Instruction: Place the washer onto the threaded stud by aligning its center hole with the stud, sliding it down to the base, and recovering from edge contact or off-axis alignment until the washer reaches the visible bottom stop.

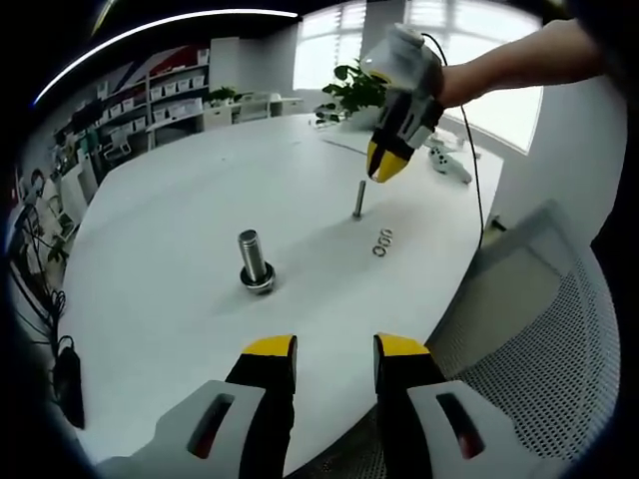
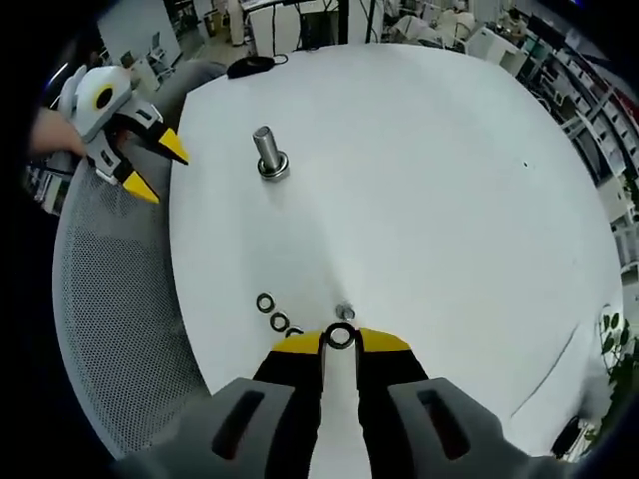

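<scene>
Left gripper view. Left tool (image 1: 334, 349) at bottom centre: yellow-tipped black jaws on grey moulded bodies, standing apart, nothing between them. Round white table (image 1: 180, 210) with a smooth matte top across the middle of the frame. Left of centre, large bolt (image 1: 254, 261): upright, bright metal, threaded shaft, seated in a dark ring-shaped collar at its base. Right of centre, thin threaded stud (image 1: 358, 199): upright, dull grey, slim cylinder. Just right and below it, spare washers (image 1: 382, 241), small dark rings lying flat on the table, close together. Upper right, right tool (image 1: 384, 168) hanging tip-down just above the stud, held by a person's arm (image 1: 519, 62) with a black cable trailing. Grey mesh chair (image 1: 529, 339) at lower right, perforated weave. Green plant (image 1: 351, 92) at upper centre.

Right gripper view. Right tool (image 2: 340, 339) at bottom centre, jaws narrow, pinching a washer (image 2: 340, 337): small flat dark ring, hole visible, edge-gripped between the yellow tips. Stud top (image 2: 345, 312) just above the washer in frame, touching or not cannot be told. Spare washers at lower left of centre, beside the jaws. Large bolt upper left of centre. Left tool at far left over the mesh chair, jaws splayed.
</scene>
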